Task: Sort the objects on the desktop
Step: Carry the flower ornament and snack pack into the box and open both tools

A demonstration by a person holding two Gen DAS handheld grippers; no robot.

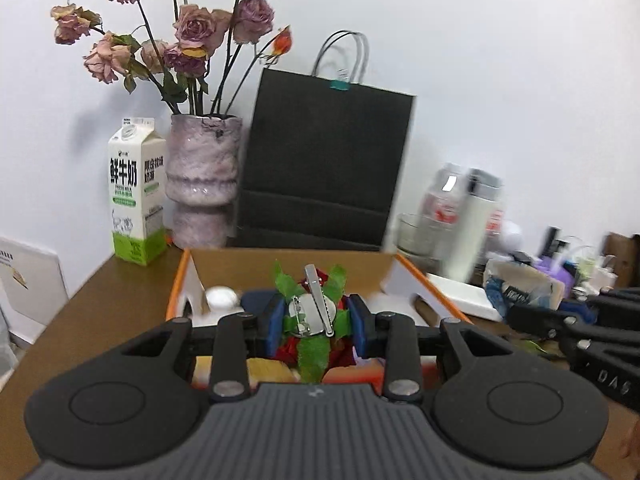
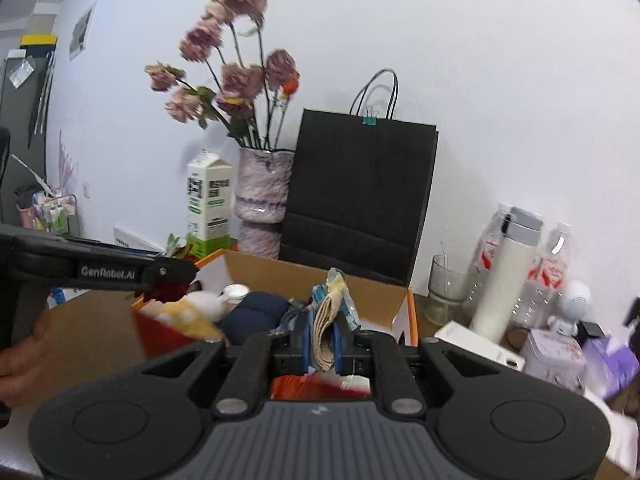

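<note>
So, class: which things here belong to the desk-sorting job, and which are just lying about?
In the job:
- left tool holding red flower clip
- right tool holding folded packet
- cardboard box

Lying about:
- milk carton
- vase
- black bag
- white flask

Both the left gripper [image 1: 318, 322] and right gripper [image 2: 322, 344] had matte black linkage arms, silver pivot screws, blue pads [image 1: 275, 322], ribbed grey housings; one arm bore white "GenRobot.AI" lettering [image 2: 107, 272].
</note>
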